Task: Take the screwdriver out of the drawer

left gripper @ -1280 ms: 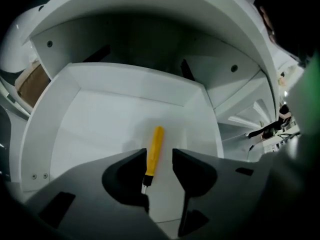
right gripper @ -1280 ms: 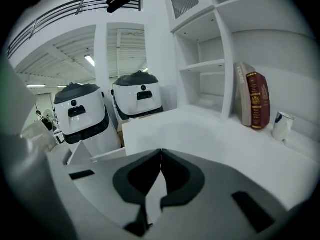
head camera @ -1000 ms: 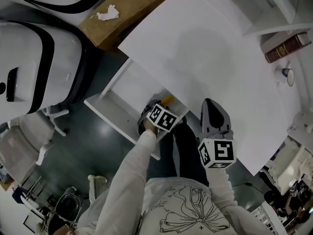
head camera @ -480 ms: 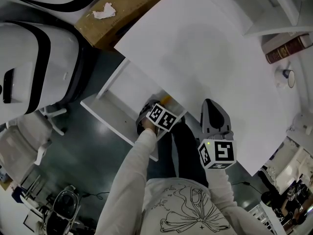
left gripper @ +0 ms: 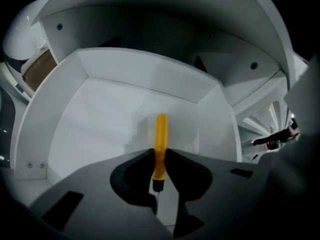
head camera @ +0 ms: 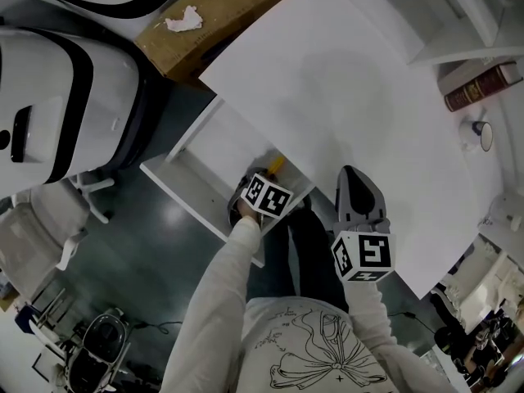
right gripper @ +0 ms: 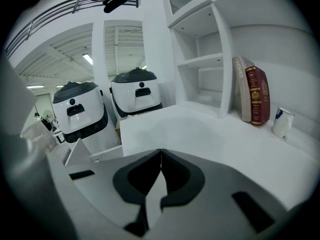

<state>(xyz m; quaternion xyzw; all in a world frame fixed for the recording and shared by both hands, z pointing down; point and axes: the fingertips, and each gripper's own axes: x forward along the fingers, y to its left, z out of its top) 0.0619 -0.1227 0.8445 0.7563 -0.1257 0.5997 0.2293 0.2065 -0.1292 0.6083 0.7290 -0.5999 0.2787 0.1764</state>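
A screwdriver with a yellow handle (left gripper: pixel 160 136) lies in the open white drawer (left gripper: pixel 65 134) under the table top. My left gripper (left gripper: pixel 159 156) points steeply down into the drawer. Its jaws have just been closing, and the pads now press on both sides of the handle. From the head view only the handle's yellow end (head camera: pixel 277 164) shows beyond the left gripper (head camera: pixel 268 178); the drawer's front wall (head camera: pixel 192 193) is below it. My right gripper (right gripper: pixel 160 159) is shut with nothing in it and hangs over the white table (head camera: pixel 344 80), to the right of the left one (head camera: pixel 354 177).
A dark red book (head camera: pixel 479 84) and a small white cup (head camera: pixel 481 132) stand at the table's far right, by white shelves (right gripper: pixel 200 59). Left of the drawer stand large white machines (head camera: pixel 49 97) and a cardboard box (head camera: pixel 213 15). Chairs sit on the dark floor (head camera: pixel 155 244).
In the head view the left gripper's marker cube has rolled slightly over the drawer. The right gripper has not moved.
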